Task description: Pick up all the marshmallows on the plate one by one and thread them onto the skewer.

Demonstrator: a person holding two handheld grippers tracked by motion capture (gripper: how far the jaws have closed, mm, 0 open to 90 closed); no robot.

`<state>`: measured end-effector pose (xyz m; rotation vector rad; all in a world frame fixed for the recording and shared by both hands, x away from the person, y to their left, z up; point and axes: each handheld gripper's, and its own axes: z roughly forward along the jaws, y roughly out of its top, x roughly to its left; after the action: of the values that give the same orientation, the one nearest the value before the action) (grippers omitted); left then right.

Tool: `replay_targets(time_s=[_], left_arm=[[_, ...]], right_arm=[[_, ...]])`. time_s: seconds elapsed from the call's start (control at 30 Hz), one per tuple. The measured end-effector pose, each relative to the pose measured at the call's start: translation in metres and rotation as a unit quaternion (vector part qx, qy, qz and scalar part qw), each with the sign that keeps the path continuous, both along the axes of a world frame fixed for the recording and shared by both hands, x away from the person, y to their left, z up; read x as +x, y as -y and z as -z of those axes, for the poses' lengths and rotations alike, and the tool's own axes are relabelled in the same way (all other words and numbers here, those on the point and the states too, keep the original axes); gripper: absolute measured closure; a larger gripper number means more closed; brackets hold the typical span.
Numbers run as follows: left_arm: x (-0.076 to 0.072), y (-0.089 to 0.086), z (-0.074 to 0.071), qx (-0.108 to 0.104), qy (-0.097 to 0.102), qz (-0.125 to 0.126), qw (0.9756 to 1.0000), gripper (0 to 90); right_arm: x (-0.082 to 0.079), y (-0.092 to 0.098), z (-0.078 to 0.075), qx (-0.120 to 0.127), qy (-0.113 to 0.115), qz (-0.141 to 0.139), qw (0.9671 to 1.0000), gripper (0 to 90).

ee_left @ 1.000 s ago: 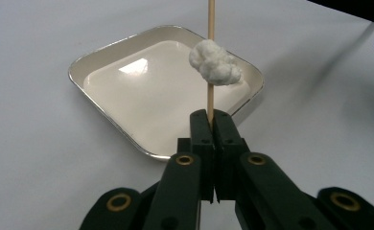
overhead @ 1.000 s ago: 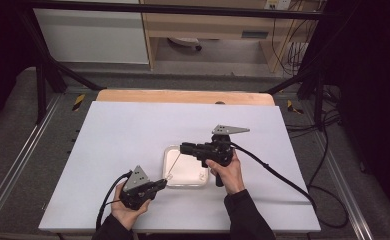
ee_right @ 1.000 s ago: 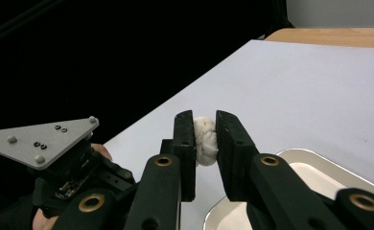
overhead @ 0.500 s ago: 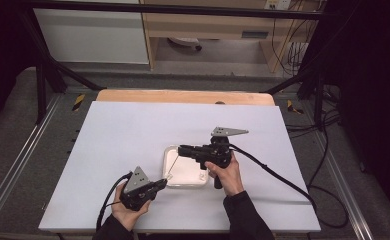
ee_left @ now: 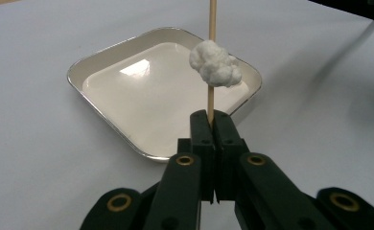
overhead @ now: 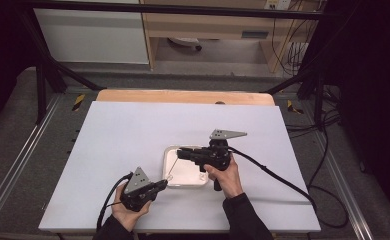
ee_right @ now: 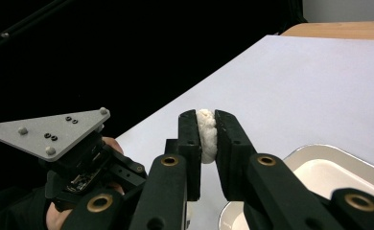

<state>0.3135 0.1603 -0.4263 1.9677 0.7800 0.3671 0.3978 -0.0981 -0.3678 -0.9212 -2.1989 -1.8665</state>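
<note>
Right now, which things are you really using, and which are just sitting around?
In use:
- wooden stick, pinched in the left tool
- white fluffy lump on that stick, squeezed by the right tool
- white tray underneath

Just sitting around:
- white tabletop
- wooden board at the far edge
- cables on the floor

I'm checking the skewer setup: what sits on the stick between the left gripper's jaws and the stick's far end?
A white cotton-like lump, threaded on the wooden stick; left gripper view.

No legible text, label or number anywhere
</note>
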Motion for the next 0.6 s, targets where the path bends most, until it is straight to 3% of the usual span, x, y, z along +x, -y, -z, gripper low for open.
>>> replay_targets(time_s=[0.6], left_arm=[[0.0006, 0.0002, -0.0001, 0.004, -0.003, -0.001, 1.0, 89.2]], right_arm=[[-0.0047, -0.0035, 0.0048, 0.005, 0.004, -0.009, 0.9999, 82.3]])
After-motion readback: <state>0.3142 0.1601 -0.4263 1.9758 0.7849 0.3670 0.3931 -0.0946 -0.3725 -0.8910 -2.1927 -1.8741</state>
